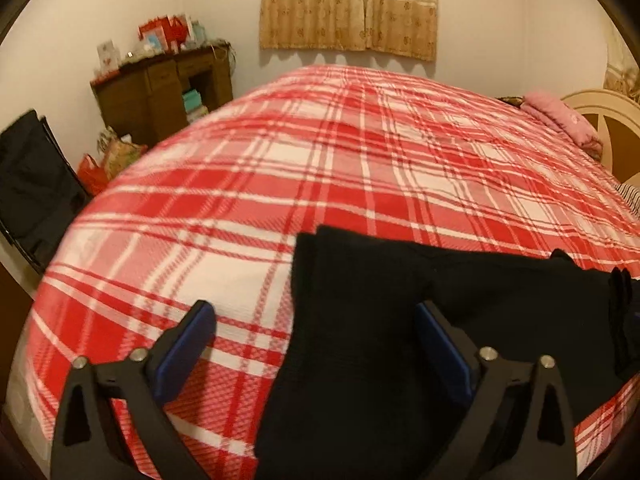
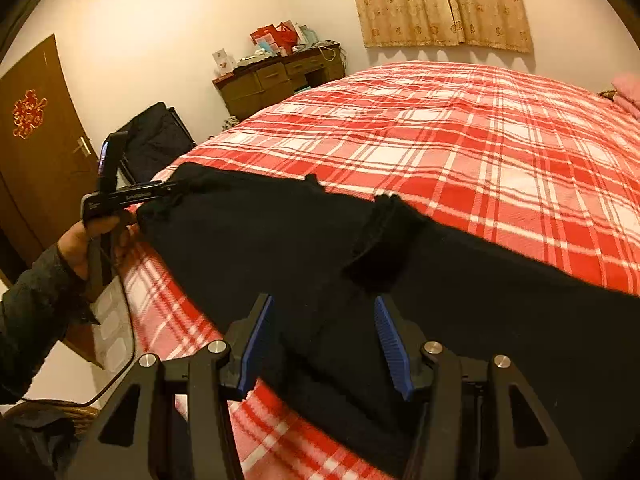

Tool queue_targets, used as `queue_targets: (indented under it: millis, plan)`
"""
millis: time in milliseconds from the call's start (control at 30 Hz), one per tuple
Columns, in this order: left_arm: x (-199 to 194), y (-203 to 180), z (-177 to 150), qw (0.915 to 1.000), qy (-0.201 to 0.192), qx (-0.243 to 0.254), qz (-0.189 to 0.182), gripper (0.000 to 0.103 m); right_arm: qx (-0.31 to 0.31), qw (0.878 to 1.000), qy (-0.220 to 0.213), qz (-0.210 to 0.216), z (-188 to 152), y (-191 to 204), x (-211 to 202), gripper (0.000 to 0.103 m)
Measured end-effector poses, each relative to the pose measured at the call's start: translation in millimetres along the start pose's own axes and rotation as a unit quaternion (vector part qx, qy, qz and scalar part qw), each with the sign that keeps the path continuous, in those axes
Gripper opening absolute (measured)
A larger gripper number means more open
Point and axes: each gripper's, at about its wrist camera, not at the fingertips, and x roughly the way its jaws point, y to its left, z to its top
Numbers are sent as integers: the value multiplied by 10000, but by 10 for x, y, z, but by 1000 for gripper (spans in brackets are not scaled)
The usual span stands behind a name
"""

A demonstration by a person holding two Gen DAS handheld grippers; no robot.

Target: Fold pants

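Pants (image 1: 400, 340), one black pair, lie flat along the near edge of the plaid bed (image 1: 320, 160). Left gripper (image 1: 316, 320) and right gripper (image 2: 324, 316) both hover over the cloth, jaws released. Folding looks barely begun; next, each should pinch an edge, toward nine and three o'clock.

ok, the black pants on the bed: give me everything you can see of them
The black pants look like soft matte fabric, with a small rumpled bump on the upper edge. They lie flat across the near edge of the red plaid bedspread, one side hanging over it. The left gripper is open over one end, apparently not gripping. The right gripper is open above the middle. Waistband or legs cannot be told apart.
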Motion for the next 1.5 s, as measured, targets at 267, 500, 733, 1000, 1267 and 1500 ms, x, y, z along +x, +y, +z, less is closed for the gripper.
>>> queue_targets:
  millis: [267,500,733,1000,1267,1500]
  plan:
    - [8,-77,-36,9995,220,219,-90,99,372,9988,284,-105,327,-213,420,61]
    - [-69,-258,-108,9972,88,659,-354,80,108,9999,59,-52,277,-88,258,61]
    - [-39,-204,-52,9977,209,427,-484,77,322,9995,26,-59,14,-94,126,61]
    - [-182,-182,-33,9978,134,352,-544,32,263,9996,-88,-29,-13,-12,25,61]
    - [-562,-318,104,9946,-414,243,-918,27,307,9994,-129,-94,-46,-45,-97,61]
    - [-874,-577,227,9829,-722,107,-1690,27,456,9984,-286,-194,-60,-129,-257,61]
